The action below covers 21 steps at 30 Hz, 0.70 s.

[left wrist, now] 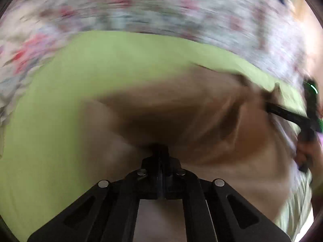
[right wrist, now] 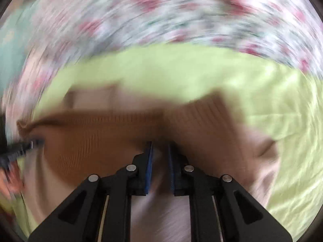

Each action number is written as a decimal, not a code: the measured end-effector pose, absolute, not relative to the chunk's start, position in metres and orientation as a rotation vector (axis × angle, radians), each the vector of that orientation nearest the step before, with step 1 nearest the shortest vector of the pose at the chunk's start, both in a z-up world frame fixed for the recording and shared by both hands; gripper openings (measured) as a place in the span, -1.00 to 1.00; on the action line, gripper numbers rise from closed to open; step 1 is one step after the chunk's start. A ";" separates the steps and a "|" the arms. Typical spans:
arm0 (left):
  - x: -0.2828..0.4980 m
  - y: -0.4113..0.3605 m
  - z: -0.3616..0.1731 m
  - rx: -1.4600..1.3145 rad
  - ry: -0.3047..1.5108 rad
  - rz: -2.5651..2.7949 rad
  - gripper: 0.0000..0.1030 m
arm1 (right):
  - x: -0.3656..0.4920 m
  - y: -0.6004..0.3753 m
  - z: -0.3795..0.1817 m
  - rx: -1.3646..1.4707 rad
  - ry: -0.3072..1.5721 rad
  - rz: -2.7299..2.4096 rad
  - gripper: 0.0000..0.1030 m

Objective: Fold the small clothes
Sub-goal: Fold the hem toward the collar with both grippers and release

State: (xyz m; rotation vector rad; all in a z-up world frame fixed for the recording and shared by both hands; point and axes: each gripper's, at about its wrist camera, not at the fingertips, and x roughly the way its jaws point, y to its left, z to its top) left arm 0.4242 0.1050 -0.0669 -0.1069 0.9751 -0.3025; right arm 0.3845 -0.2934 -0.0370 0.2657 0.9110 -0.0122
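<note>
A brown ribbed garment (left wrist: 201,111) with a paler pinkish side lies lifted and creased over a light green cloth (left wrist: 60,111). My left gripper (left wrist: 159,148) is shut, and the fabric's folds run into its tips. In the right wrist view the same garment (right wrist: 101,141) drapes over my right gripper (right wrist: 160,147); its blue pads (right wrist: 149,161) stand a narrow gap apart with fabric pinched between them. The ribbed hem stretches left toward the blurred left gripper (right wrist: 34,142). In the left wrist view the right gripper (left wrist: 282,113) holds the garment's far right edge. Both views are motion-blurred.
The green cloth (right wrist: 282,100) lies on a floral pink and white sheet (right wrist: 161,10) that fills the far side of both views (left wrist: 161,6). A teal item (right wrist: 12,46) shows at the far left. A hand (left wrist: 306,153) is at the right edge.
</note>
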 end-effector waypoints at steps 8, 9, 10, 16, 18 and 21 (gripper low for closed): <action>0.408 0.142 -0.054 -0.311 0.881 -0.204 -0.95 | 0.328 -0.311 0.000 0.395 0.739 -0.071 -0.68; 0.396 0.141 -0.051 -0.315 0.874 -0.214 -0.89 | 0.320 -0.302 0.002 0.418 0.743 0.005 -0.68; 0.382 0.135 -0.047 -0.330 0.862 -0.252 -0.88 | 0.312 -0.291 0.004 0.417 0.753 0.077 -0.68; 0.309 0.095 -0.043 -0.312 0.838 -0.405 -0.77 | 0.313 -0.186 -0.013 0.254 0.968 0.534 -0.66; 0.298 0.097 -0.053 -0.300 0.862 -0.366 -0.68 | 0.331 -0.159 -0.033 0.154 1.086 0.534 -0.66; 0.291 0.122 -0.071 -0.347 0.892 -0.301 -0.68 | 0.366 -0.160 -0.045 0.154 1.068 0.440 -0.75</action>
